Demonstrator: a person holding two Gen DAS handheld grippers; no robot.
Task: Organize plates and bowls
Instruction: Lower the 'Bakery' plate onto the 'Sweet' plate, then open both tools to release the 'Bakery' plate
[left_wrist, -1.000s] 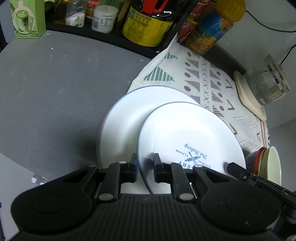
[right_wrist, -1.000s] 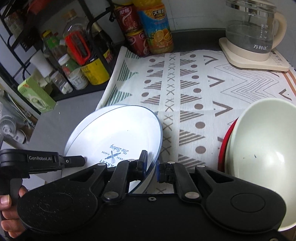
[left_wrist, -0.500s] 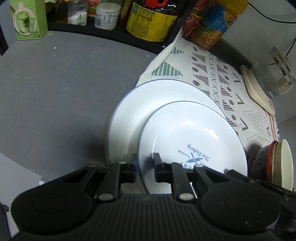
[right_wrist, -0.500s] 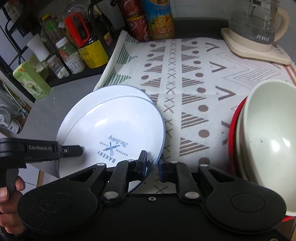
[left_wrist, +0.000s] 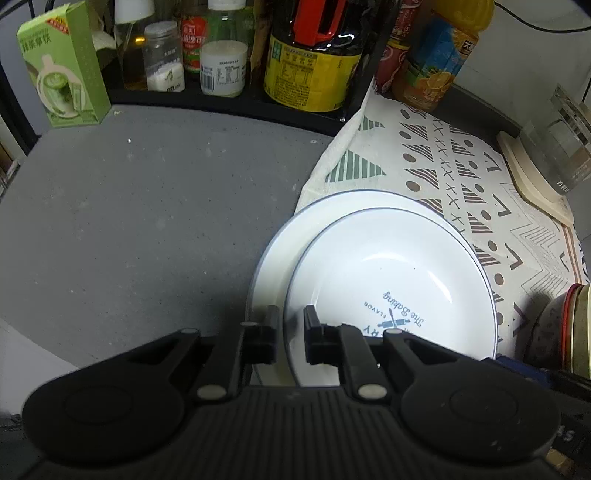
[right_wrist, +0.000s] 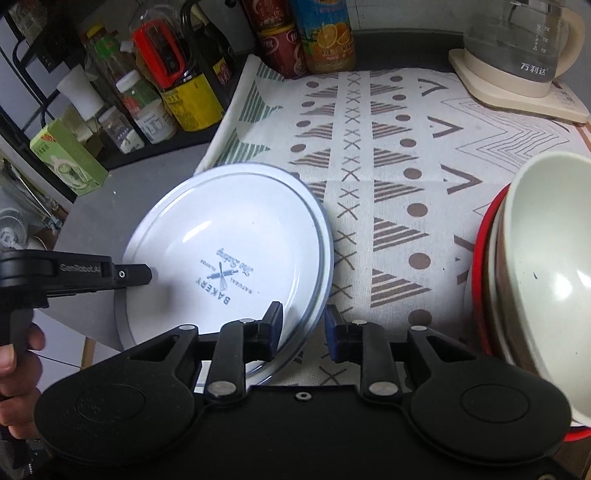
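A white round plate with a thin blue rim and a blue "BAKERY" print (left_wrist: 391, 280) sits on top of a larger plain white blue-rimmed plate (left_wrist: 280, 247), the pair straddling the edge between the grey speckled worktop (left_wrist: 147, 221) and a cream cloth patterned with brown triangles, dots and crosses (right_wrist: 388, 177). The left gripper (left_wrist: 290, 325) has its black fingers pressed on the near rim of the printed plate, one finger inside the rim and one outside; whether they also catch the lower plate's edge is hard to tell. The right gripper (right_wrist: 303, 325) is opening its fingers, with the plate rims between them and a clear gap on the right-hand side. Just to the right stands a tilted stack of bowls, a cream bowl (right_wrist: 546, 266) nested in a red-rimmed one (right_wrist: 480, 258). A glass kettle on a cream base (right_wrist: 517, 55) stands at the far corner of the cloth.
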